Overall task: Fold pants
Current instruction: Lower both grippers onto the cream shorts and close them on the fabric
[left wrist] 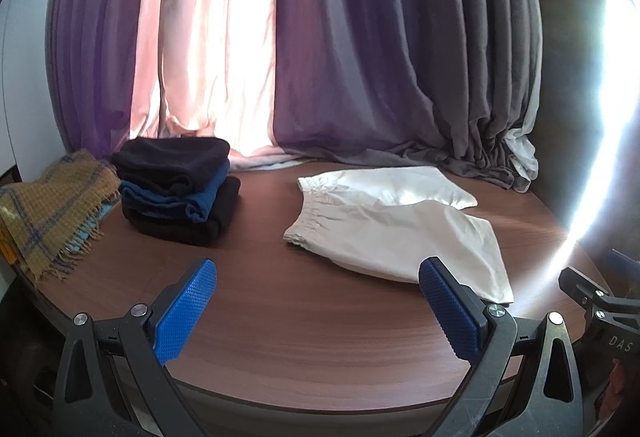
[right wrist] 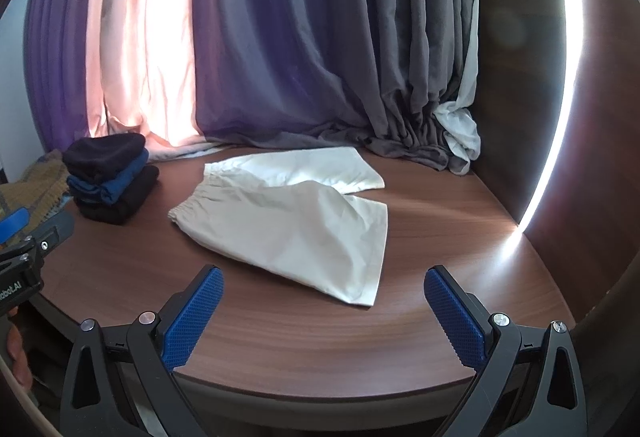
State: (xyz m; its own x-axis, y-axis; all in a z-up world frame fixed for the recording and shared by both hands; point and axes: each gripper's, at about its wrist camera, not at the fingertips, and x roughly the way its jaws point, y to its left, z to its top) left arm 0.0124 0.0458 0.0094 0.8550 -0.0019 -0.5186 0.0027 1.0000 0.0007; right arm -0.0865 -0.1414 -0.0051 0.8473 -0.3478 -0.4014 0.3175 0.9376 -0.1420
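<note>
Bare table [right wrist: 440,221] right of pants [right wrist: 296,225], folded stack [right wrist: 110,177] blocking left, curtain [right wrist: 320,57] behind

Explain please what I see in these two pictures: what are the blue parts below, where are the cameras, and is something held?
A person holds two hand grippers, each with a camera looking along its blue fingers. One picture comes from the left gripper, the other from the right gripper. Both are open and hold nothing. On the table lie white pants, spread flat and not yet folded. Left of them stands a stack of dark folded clothes, beside a yellow scarf. Curtains hang behind.
</note>
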